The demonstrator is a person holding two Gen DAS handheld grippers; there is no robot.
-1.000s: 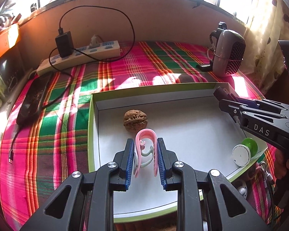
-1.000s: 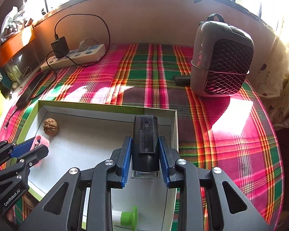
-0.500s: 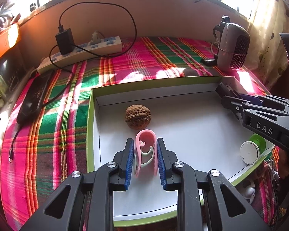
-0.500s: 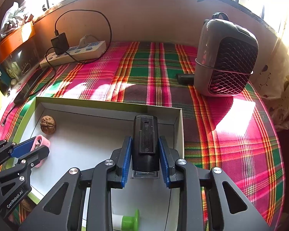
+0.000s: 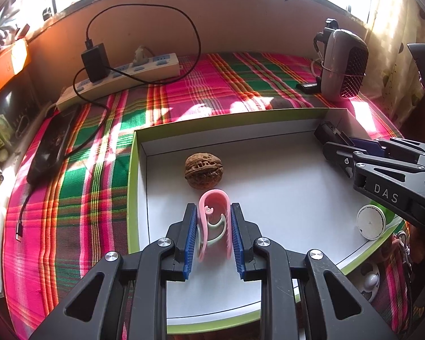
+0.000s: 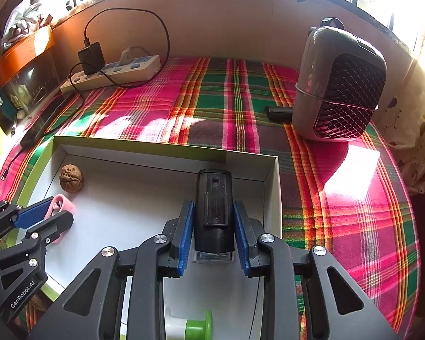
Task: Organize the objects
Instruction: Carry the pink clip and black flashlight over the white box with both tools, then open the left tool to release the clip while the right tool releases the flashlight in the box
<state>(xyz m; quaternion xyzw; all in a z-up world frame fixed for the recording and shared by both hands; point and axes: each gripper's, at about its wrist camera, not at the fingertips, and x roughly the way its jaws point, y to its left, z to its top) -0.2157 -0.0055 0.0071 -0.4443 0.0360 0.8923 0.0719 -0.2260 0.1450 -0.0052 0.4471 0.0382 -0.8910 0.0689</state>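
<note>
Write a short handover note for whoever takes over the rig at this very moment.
Left tongs: around the pink clip, low over the box floor; pad contact unclear.
Right tongs: shut on the black gadget, over the box's far right corner.
Already in the box: walnut and green-and-white spool.
Left: release both items, draw the tongs clear.

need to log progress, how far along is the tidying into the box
Done: walnut and green-and-white spool lie in the white box. In hand: left gripper holds the pink clip over the box floor; right gripper is shut on a black device. Left: release both.
</note>
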